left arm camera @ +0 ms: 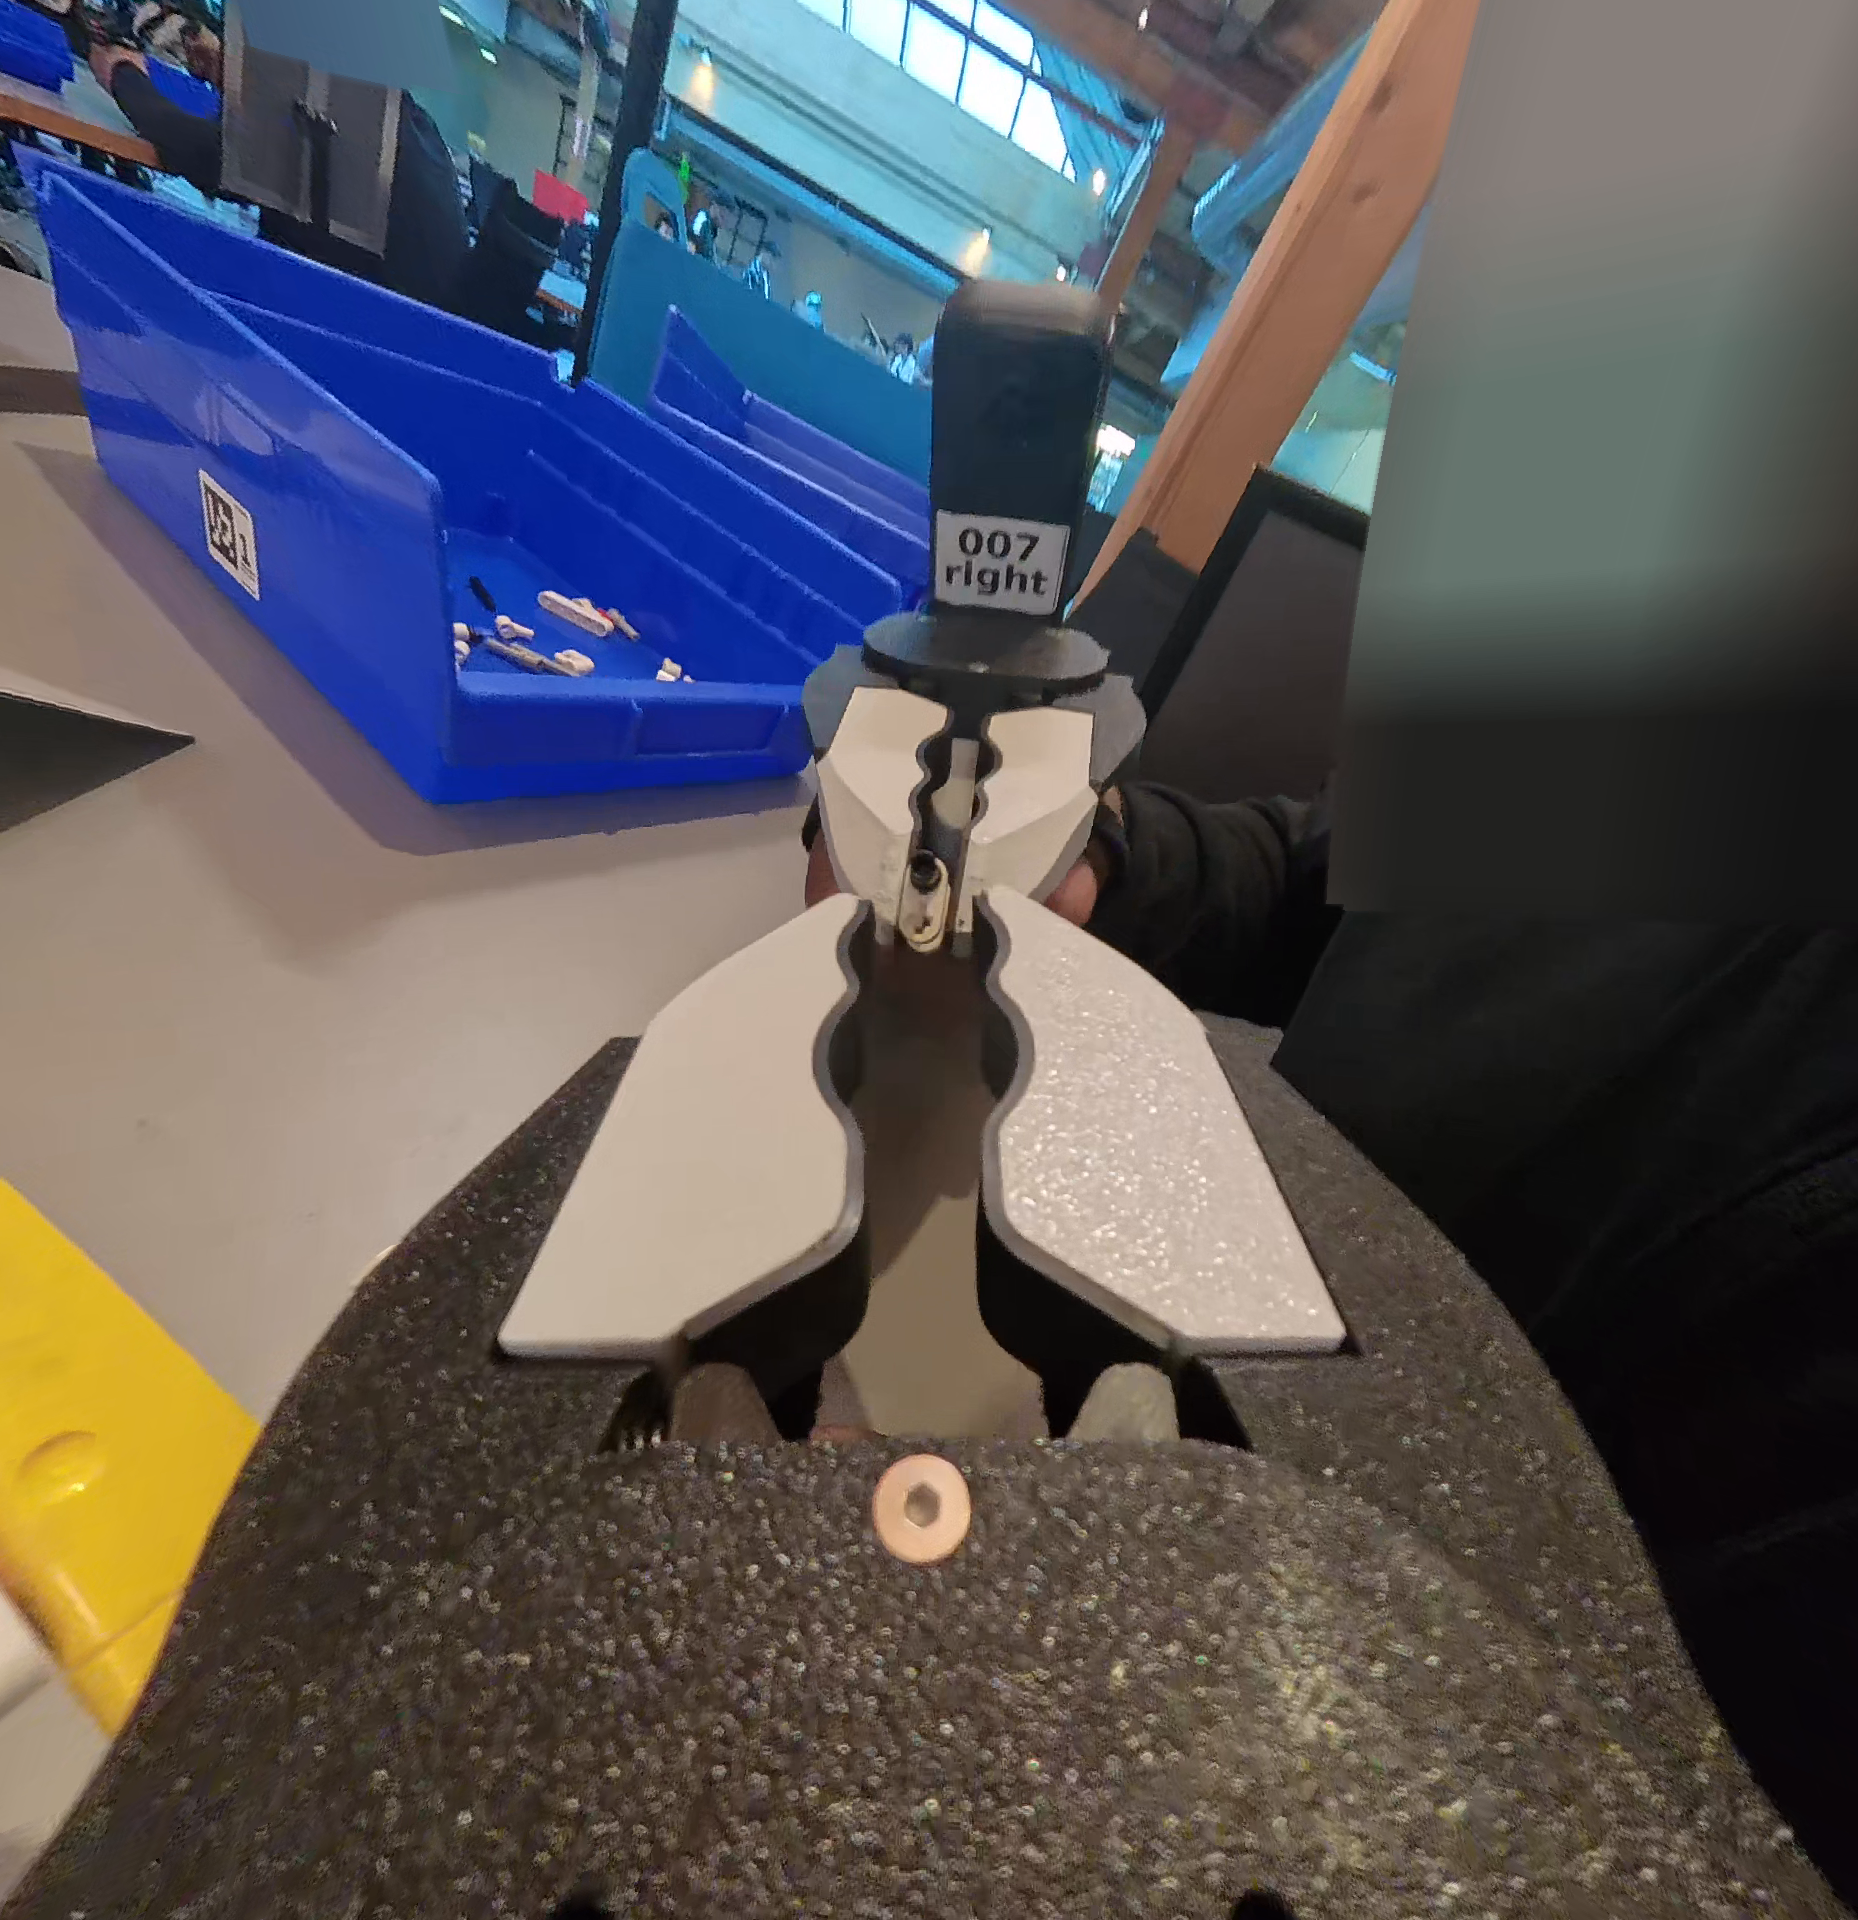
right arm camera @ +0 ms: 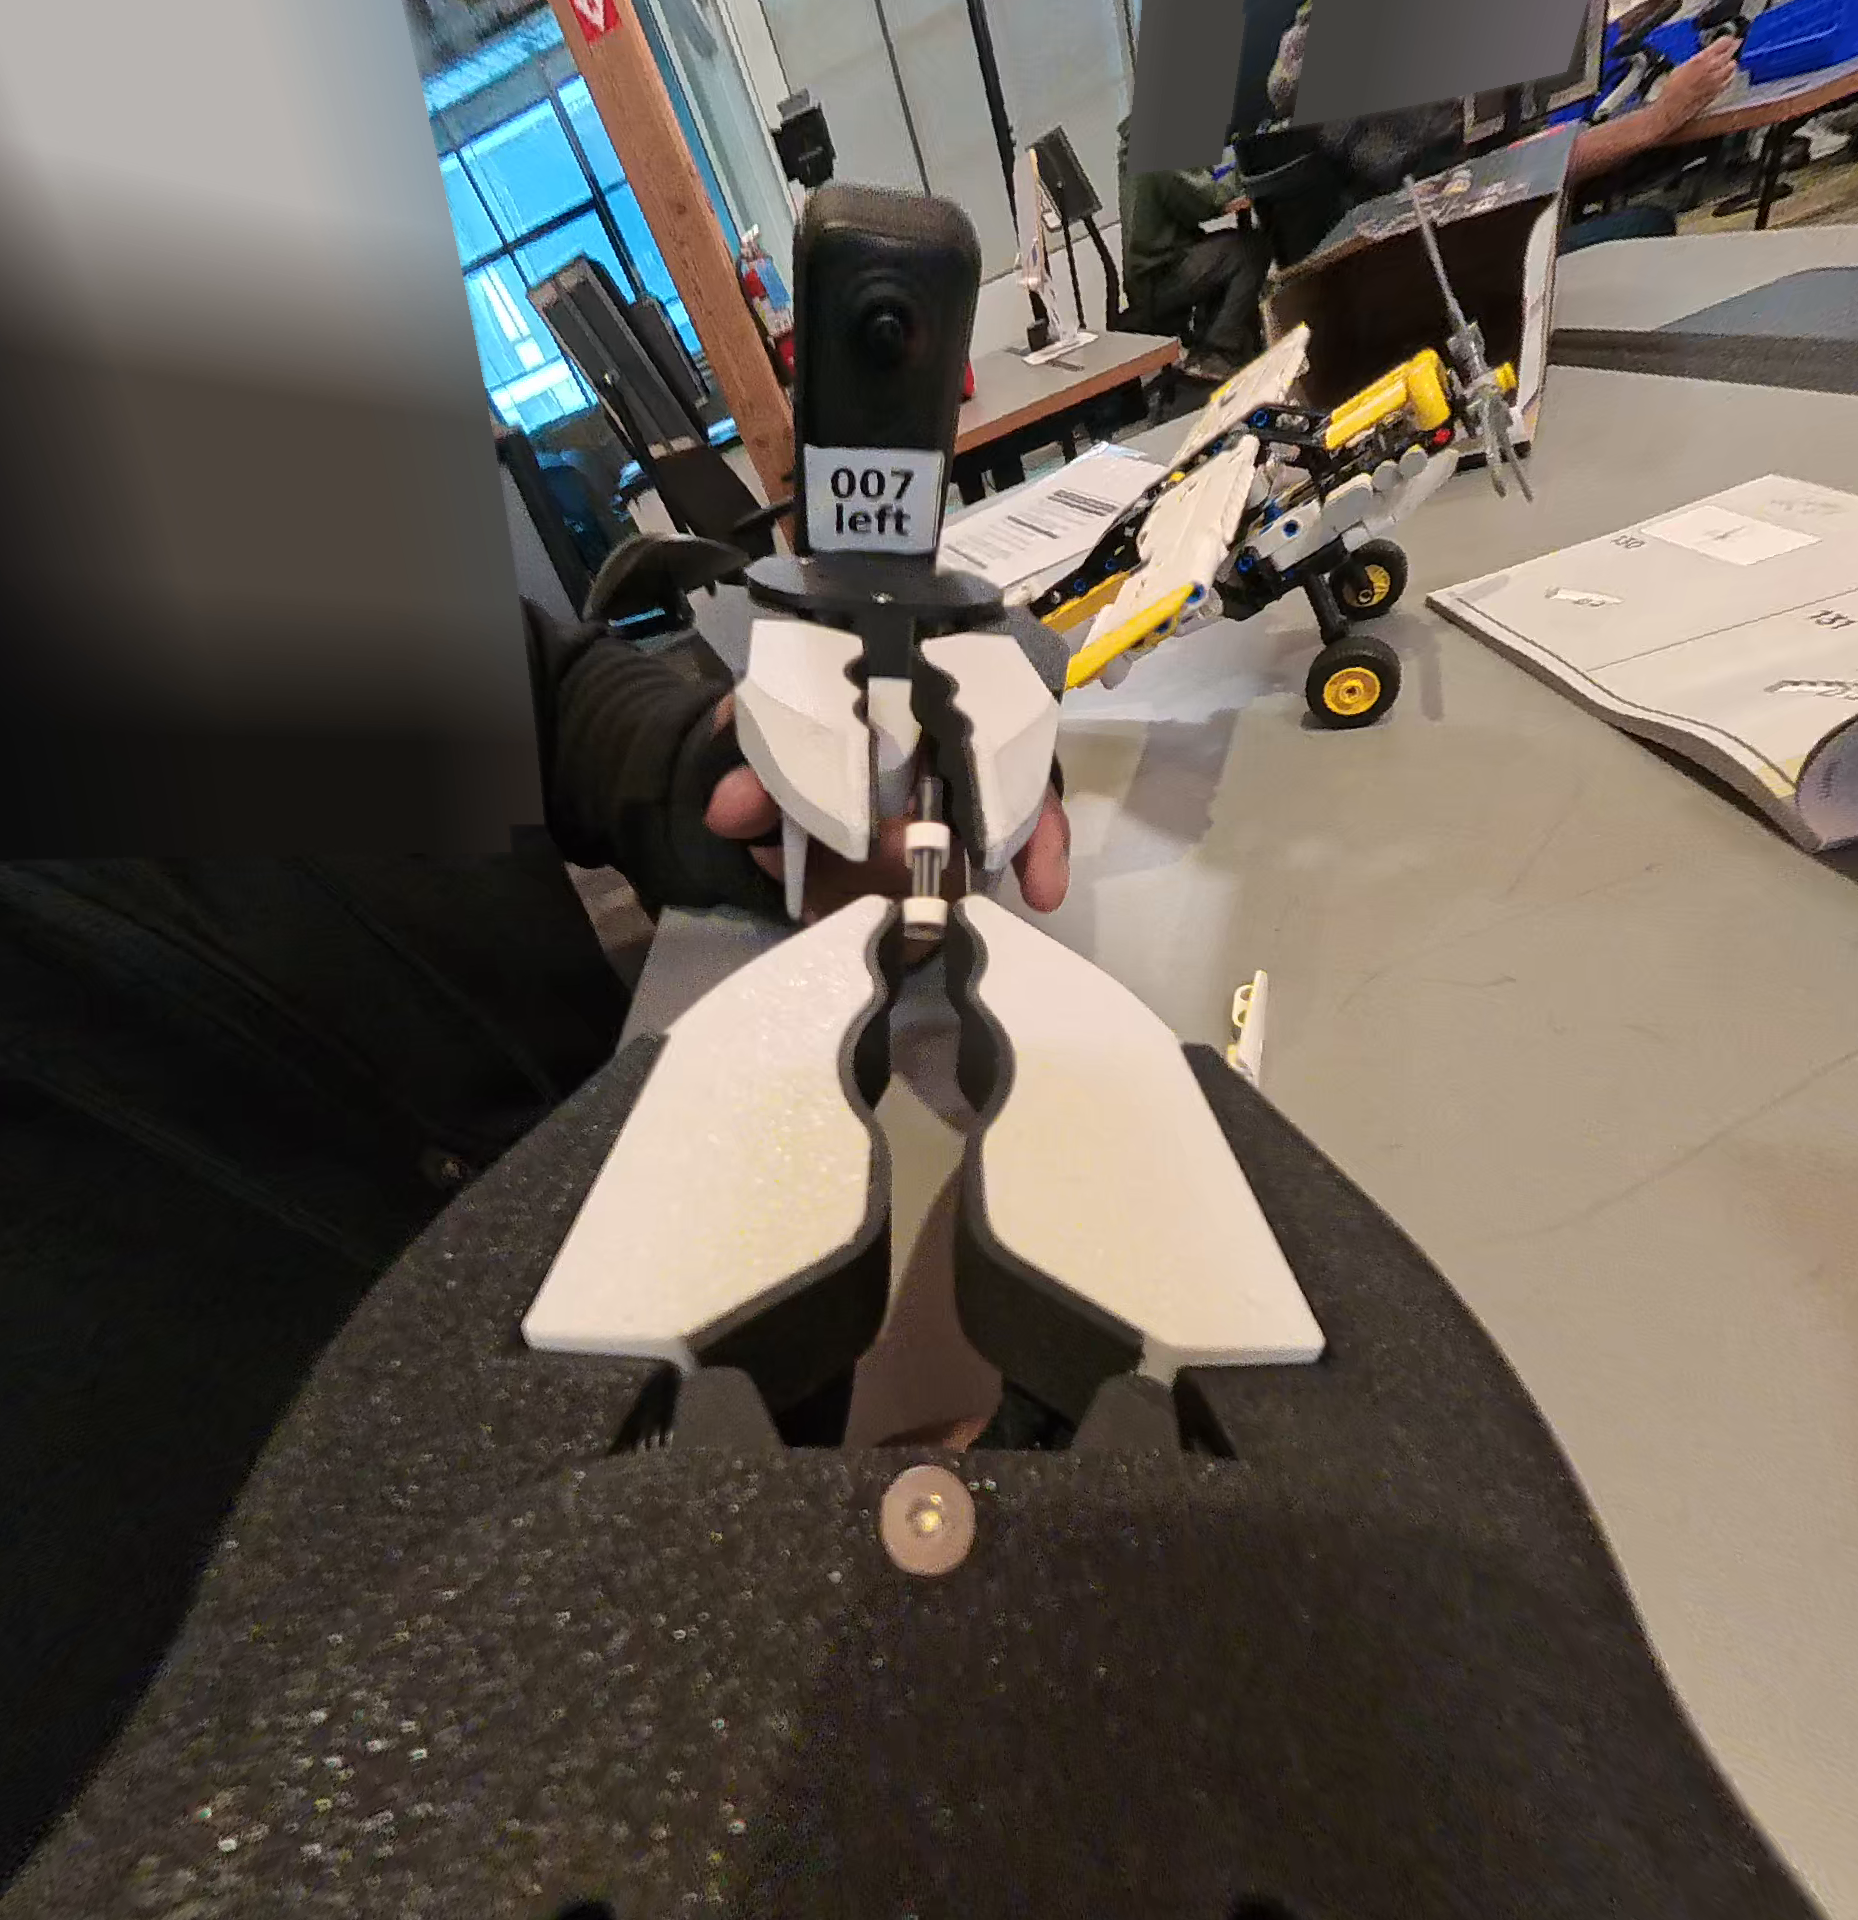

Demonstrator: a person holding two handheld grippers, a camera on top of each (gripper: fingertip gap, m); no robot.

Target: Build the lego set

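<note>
Nearest the lens in each wrist view were that gripper's own white fingers on a black foam-covered body. The left gripper (left arm camera: 927,914) had its tips apart, with clear gaps to the small part between them. The right gripper (right arm camera: 923,920) faced it tip to tip, jaws clamped on that part, pads pressing on both sides.

The part was a short grey axle (right arm camera: 923,873) with two white bushes. The near bush (right arm camera: 922,914) sat in the right gripper's tips. The far bush (right arm camera: 925,836) sat just ahead of the left gripper's spread fingers. The axle was in the air above the grey table (left arm camera: 229,987), between the two grippers.

A black-gloved hand (right arm camera: 644,758) held the left gripper.

Outward in the right view: a small white beam (right arm camera: 1249,1023) lay on the table just right of the fingers. Farther right were a yellow-and-white brick-built plane model (right arm camera: 1268,520), an open booklet (right arm camera: 1683,644) and a tipped cardboard box (right arm camera: 1424,270).

In the left view: a blue bin (left arm camera: 281,447) stood far left with small white pieces (left arm camera: 572,623) inside. A yellow object (left arm camera: 63,1403) was at the near left edge.
</note>
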